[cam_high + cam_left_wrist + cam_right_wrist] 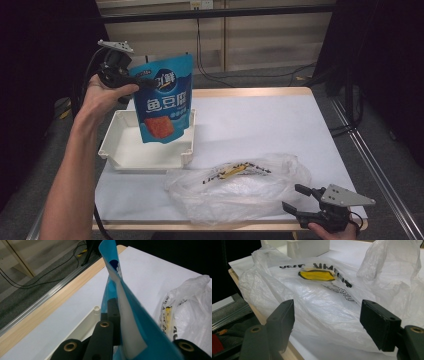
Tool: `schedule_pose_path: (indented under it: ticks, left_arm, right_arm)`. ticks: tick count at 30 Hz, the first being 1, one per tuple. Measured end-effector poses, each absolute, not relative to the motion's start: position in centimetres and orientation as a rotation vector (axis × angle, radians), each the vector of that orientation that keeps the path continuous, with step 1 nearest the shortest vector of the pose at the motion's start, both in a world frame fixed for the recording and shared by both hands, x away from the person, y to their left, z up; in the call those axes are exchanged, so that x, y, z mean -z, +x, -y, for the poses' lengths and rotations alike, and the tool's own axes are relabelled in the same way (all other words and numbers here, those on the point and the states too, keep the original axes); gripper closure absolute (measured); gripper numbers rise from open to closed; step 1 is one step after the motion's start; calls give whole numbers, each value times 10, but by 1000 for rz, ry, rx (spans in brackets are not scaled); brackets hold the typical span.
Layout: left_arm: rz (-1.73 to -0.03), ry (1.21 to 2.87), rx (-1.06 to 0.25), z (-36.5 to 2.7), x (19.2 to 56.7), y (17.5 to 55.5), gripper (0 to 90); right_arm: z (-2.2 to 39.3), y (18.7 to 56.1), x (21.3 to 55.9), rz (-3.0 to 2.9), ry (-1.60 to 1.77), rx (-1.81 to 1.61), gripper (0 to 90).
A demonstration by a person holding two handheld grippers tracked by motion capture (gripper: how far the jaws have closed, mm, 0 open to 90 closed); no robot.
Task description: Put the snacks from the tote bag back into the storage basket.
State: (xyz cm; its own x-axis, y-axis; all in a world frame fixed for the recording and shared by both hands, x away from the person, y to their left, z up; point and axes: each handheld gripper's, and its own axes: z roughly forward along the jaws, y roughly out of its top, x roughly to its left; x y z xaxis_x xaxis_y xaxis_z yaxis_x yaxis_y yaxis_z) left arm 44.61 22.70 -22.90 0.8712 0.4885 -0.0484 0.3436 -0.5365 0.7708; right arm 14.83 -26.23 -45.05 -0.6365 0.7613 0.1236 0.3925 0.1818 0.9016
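A blue snack pouch [164, 100] with white lettering and a picture of an orange square hangs upright over the white tray [145, 155]. Its bottom reaches down into the tray. My left gripper [145, 81] is shut on the pouch's upper left edge, raised above the tray's far left corner. In the left gripper view the black jaws pinch the pouch [132, 322] edge-on, with the tray corner [96, 310] below. My right gripper [297, 197] stands open at the table's front right edge. Its jaws [329, 322] face a crumpled white plastic bag [324, 297] and hold nothing.
The plastic bag [240, 185], printed in black and yellow, lies on the white table [260, 120] in front of the tray. Wooden edging borders the table. Cables run over the grey floor beyond the far edge.
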Motion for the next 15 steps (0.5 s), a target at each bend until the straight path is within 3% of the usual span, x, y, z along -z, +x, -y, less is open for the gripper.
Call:
schedule_pose_path:
  ticks: [15]
  left_arm:
    - [-671,2191,-226,-223,262,475,900]
  right_arm:
    - [261,149,451,-2118,1094,-1464,281]
